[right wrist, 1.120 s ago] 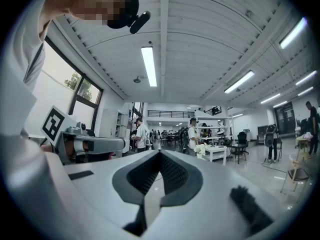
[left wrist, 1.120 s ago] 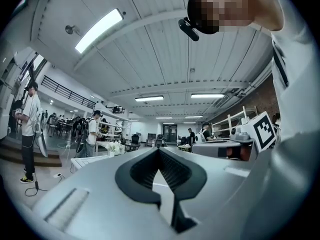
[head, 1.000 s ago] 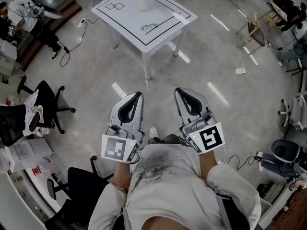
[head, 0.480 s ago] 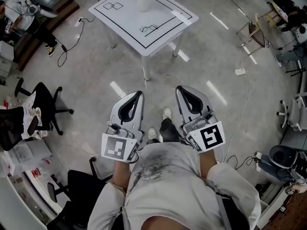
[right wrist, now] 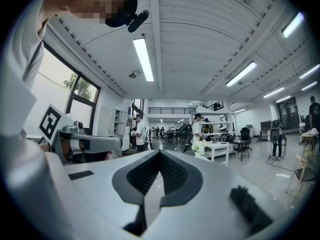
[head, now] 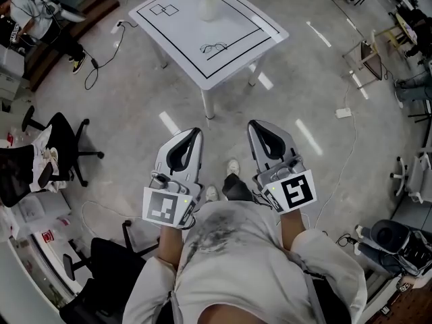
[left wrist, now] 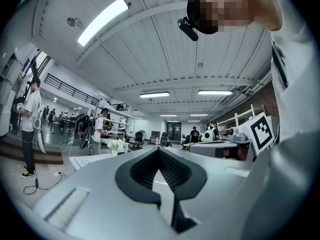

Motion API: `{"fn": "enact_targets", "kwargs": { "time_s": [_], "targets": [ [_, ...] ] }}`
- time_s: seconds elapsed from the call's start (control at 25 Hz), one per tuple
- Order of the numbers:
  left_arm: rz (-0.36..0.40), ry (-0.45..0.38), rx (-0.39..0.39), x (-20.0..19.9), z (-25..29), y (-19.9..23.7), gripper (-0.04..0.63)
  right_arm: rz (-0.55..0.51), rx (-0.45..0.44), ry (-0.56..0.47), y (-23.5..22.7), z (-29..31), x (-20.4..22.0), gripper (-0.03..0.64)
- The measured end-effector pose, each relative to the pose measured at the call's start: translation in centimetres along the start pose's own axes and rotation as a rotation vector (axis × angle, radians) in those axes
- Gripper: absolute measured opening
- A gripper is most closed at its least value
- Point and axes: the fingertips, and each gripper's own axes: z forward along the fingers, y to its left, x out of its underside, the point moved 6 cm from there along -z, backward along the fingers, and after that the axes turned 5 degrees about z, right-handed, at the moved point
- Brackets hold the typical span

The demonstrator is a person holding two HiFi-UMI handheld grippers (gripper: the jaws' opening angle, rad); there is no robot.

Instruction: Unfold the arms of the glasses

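While I hold the left gripper (head: pixel 191 137) and right gripper (head: pixel 260 128) pinched shut and empty, short of the table (head: pixel 175 32), the glasses (head: pixel 213 47) lie on it, well apart from both.

We see bright, even light falling from ceiling strip lights (left wrist: pixel 102 21), whose reflections streak the glossy floor (head: pixel 121 100). Both gripper views bulge, darken at the corners, and blur nearby surfaces.
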Motion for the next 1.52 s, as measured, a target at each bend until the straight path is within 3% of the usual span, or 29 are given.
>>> {"fn": "enact_targets", "kwargs": {
  "time_s": [0.72, 1.08, 1.52],
  "targets": [
    [0.006, 0.059, -0.102, 1.1, 9.6, 0.6, 0.008, 0.008, -0.124, 0.007, -8.9, 5.0, -0.3, 0.015],
    [0.012, 0.071, -0.095, 1.7, 12.1, 1.2, 0.008, 0.020, -0.143, 0.016, -11.0, 6.7, 0.3, 0.015],
    [0.004, 0.060, -0.071, 3.0, 16.4, 5.9, 0.008, 0.007, -0.122, 0.039, -13.5, 12.3, 1.0, 0.015]
  ]
}}
